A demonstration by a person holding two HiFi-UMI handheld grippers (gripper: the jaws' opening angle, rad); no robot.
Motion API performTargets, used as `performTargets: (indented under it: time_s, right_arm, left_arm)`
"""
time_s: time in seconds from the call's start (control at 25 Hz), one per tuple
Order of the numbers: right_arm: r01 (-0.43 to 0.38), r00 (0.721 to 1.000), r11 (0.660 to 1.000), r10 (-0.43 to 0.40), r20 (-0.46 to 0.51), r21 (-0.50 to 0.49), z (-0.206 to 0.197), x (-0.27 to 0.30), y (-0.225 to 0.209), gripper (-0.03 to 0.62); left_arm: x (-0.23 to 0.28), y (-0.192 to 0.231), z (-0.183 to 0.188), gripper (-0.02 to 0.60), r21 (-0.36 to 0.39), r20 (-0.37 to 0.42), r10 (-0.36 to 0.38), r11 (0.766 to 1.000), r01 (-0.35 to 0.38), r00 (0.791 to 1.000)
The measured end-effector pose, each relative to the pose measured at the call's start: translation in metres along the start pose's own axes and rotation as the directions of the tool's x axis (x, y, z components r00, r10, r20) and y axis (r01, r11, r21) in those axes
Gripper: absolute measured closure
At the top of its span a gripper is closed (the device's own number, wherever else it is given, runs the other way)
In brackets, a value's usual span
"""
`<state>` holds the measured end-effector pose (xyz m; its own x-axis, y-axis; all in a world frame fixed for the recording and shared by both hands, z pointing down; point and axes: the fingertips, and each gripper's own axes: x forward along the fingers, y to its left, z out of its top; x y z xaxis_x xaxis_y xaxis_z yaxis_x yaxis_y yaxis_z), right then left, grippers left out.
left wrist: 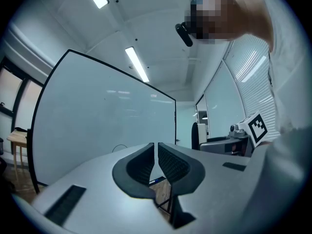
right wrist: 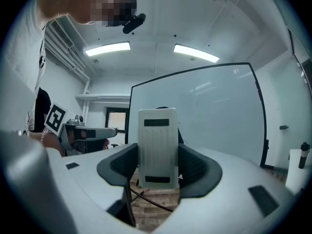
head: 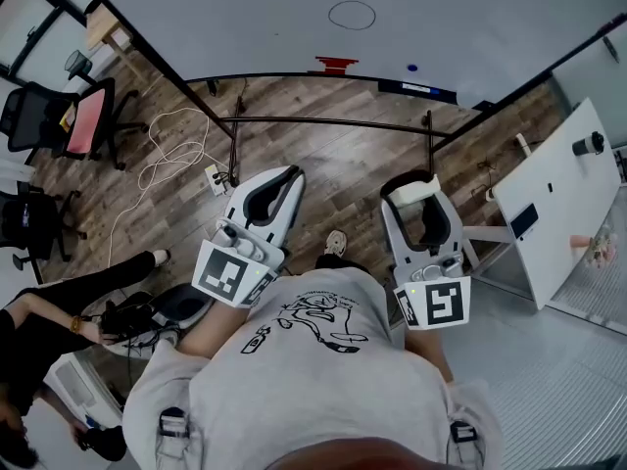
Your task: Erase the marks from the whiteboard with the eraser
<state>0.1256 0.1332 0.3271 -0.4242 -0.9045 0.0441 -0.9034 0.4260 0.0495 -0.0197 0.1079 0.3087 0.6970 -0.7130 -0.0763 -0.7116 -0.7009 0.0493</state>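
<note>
The whiteboard [head: 294, 18] stands ahead on a black frame, and a thin oval mark [head: 352, 15] is drawn on it. A red item [head: 336, 64] and a dark marker [head: 416, 89] lie on its tray. My right gripper [head: 425, 204] is shut on a white ribbed eraser [head: 409, 192], held well back from the board; in the right gripper view the eraser [right wrist: 157, 147] stands upright between the jaws of the gripper [right wrist: 157, 172], with the whiteboard [right wrist: 219, 116] behind. My left gripper [head: 277, 182] is shut and empty, its pads [left wrist: 170, 162] almost touching in front of the whiteboard [left wrist: 97, 126].
The board's black stand bars [head: 333, 122] cross the wood floor in front of me. A white cable [head: 171, 150] and office chairs [head: 69, 116] are at the left, where a seated person [head: 59, 321] is close by. A white table [head: 558, 194] stands at the right.
</note>
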Motion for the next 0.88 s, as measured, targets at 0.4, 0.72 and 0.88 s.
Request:
performTargets:
  time_s: [0.4, 0.72, 0.88]
  right_arm:
    - [-0.026, 0.999, 1.0, 0.026, -0.018, -0.014, -0.01, 0.028, -0.072, 0.336]
    - [-0.056, 0.998, 0.998, 0.055, -0.03, -0.014, -0.009, 0.054, -0.097, 0.338]
    - [-0.07, 0.997, 0.998, 0.07, -0.036, -0.008, -0.011, 0.068, -0.099, 0.338]
  left_arm:
    - [0.079, -0.001, -0.008, 0.543, 0.003, -0.011, 0.018, 1.0, -0.018, 1.0]
    - [0.104, 0.011, -0.012, 0.543, -0.003, -0.037, 0.048, 0.999, -0.048, 0.998]
    - [0.113, 0.021, -0.013, 0.543, -0.004, -0.041, 0.056, 0.998, -0.056, 0.998]
